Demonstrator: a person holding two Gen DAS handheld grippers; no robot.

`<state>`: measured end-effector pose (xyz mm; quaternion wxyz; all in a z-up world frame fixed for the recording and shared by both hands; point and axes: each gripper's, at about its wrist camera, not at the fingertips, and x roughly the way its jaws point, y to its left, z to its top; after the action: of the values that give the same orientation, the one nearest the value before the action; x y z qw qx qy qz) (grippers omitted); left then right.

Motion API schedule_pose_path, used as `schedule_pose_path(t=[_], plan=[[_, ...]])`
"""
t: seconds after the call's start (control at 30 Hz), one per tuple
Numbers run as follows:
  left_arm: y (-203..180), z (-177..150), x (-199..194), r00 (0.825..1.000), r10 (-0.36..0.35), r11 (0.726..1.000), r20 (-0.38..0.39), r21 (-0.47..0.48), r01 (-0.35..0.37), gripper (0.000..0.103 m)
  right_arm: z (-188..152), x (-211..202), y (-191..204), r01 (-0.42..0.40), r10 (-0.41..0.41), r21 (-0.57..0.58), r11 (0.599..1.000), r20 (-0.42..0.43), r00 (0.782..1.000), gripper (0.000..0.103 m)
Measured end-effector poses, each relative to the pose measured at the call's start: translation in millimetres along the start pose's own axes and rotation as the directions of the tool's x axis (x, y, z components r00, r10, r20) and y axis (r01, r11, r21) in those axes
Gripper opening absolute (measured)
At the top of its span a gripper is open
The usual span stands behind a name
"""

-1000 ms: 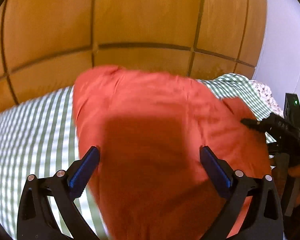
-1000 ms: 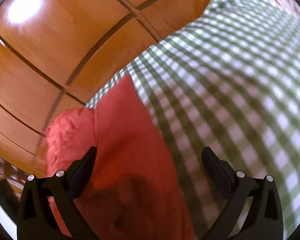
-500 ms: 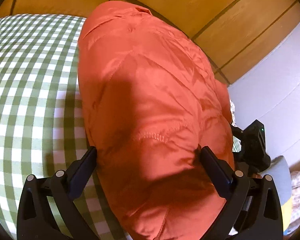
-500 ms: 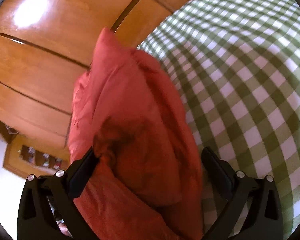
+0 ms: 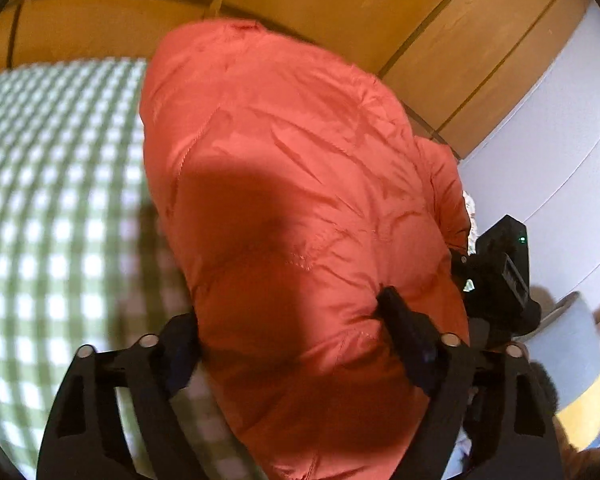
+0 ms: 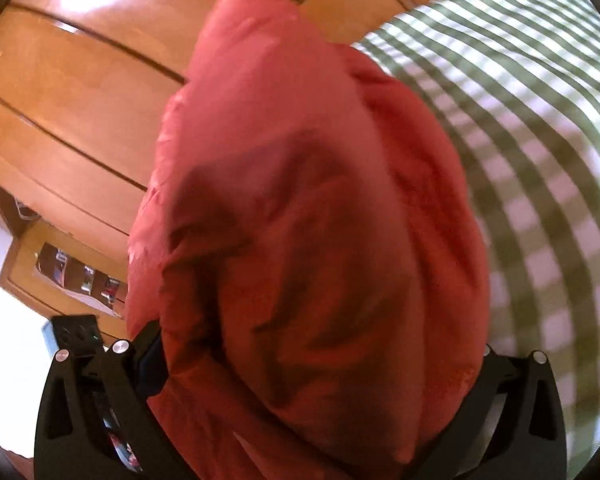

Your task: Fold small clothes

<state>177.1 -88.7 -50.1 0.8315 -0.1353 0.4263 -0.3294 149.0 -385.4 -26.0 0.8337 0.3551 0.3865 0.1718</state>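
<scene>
The left gripper (image 5: 290, 332) has just been closing and its pads now pinch the near end of the puffy red jacket (image 5: 300, 200), which half a second back sat loose between wide jaws. The jacket lies bunched on the green checked bedspread (image 5: 60, 240) by the wooden panels (image 5: 340, 0). The right gripper (image 6: 320, 364) is crowded by red fabric now, but whether it's actually clamped, can't tell; looks like both ends are getting grabbed for a fold.

One puffy red-orange quilted jacket (image 5: 300, 208) lies between the tool's fingers. One green-and-white checked bed cover (image 5: 60, 208) lies under it. Two black tools.
</scene>
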Motion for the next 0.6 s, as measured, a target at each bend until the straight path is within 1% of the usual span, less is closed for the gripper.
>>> schedule_pose_path(t=[0.17,0.27,0.37,0.47,0.6], plan=[[16.8,16.2,-14.1,0.997,0.055,0.998,0.053,0.034,-0.057,0.076,-7.9,20.2,23.0,-0.02,0.022,-0.044,0.999,0.059,0.998,0.101],[27.0,29.0,-20.9,0.991,0.102,0.992,0.092,0.059,-0.108,0.076,-5.4,39.3,38.4,-0.023,0.028,-0.055,0.998,0.095,0.995,0.101],[39.9,44.1,-26.2,0.98,0.154,0.984,0.127,0.071,-0.164,0.075,2.0,61.8,54.4,-0.017,0.025,-0.076,0.997,0.109,0.994,0.101],[61.5,58.2,-27.5,0.967,0.202,0.976,0.157,0.049,-0.212,0.075,6.4,83.6,68.2,-0.005,0.019,-0.102,0.995,0.135,0.991,0.101],[87.6,72.4,-27.0,0.952,0.245,0.967,0.183,0.026,-0.254,0.075,9.6,111.1,83.5,0.027,-0.002,-0.141,0.99,0.171,0.985,0.101]])
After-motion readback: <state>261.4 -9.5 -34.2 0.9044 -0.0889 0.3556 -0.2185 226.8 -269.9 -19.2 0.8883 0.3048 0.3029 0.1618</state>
